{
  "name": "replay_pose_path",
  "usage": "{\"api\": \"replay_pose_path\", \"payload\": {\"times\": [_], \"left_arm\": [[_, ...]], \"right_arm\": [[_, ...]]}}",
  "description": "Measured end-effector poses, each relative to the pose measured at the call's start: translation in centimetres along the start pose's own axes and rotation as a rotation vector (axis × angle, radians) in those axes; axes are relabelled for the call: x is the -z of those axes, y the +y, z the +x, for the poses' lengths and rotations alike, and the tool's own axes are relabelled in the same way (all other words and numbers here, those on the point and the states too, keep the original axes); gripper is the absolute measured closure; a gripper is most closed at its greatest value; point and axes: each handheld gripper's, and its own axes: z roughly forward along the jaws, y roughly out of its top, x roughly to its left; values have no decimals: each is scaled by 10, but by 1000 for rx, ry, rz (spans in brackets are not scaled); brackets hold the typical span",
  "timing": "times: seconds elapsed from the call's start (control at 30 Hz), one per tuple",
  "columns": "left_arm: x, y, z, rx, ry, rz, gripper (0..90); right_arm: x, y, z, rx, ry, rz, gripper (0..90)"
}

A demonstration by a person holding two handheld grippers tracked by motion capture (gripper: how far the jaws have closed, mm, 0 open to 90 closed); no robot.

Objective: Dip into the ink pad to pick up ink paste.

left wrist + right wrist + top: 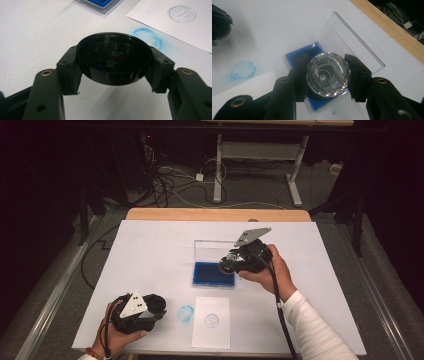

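Right hand-held gripper (pixel 325 75) pinches a round stamp with a faceted clear handle (pixel 327 73) by its sides, directly over the blue ink pad (pixel 213 273) in its open clear case (pixel 215 246), mid-table. Left hand-held gripper (pixel 113 67) is clamped on the stamp's black round cap (pixel 113 58), at the near left of the table (pixel 150 250).

Assessment: the handle looks hard, smooth and slippery, likely chip-prone; hold it across its widest girth. The cap appears light and rigid.

A sheet of paper (pixel 211 322) bears a circular stamped mark (pixel 212 320); its characters are too small to read. A blue ink smudge (pixel 185 313) lies left of the paper.
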Motion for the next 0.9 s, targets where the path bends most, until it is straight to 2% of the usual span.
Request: {"api": "replay_pose_path", "payload": {"times": [0.33, 0.43, 0.53, 0.9], "left_arm": [[1, 1, -1, 2, -7, -13, 360], [2, 3, -3, -11, -9, -16, 360], [1, 3, -4, -14, -11, -15, 360], [1, 3, -5, -21, -16, -17, 360]], "right_arm": [[-19, 21, 2, 22, -3, 70, 573], [-27, 24, 5, 25, -2, 96, 573], [-36, 25, 7, 32, 2, 127, 573], [-58, 20, 4, 14, -8, 187, 573]]}}
